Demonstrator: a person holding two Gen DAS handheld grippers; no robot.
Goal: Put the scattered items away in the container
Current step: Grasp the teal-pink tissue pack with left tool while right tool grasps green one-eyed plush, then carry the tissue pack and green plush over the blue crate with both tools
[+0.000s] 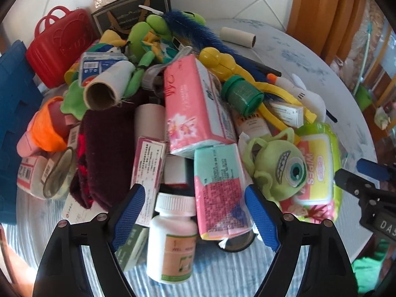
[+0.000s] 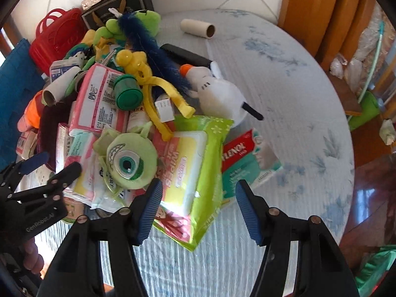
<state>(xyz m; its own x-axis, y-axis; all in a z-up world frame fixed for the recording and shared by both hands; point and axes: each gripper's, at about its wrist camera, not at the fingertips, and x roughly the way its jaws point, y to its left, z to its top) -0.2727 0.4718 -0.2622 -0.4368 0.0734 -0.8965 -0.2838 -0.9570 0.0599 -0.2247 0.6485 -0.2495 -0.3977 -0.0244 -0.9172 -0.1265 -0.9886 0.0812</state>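
Round table under a pale patterned cloth, heaped with clutter toward its left edge. Blue container at the far left edge, beside a red plastic bag. Green wipes pack on the near side of the heap, a one-eyed green plush lying on it. White pill bottle at the near edge. Left tool partly open over bottle and pink tissue pack, gripping nothing. Right tool partly open astride the wipes pack's corner, pads not pressing
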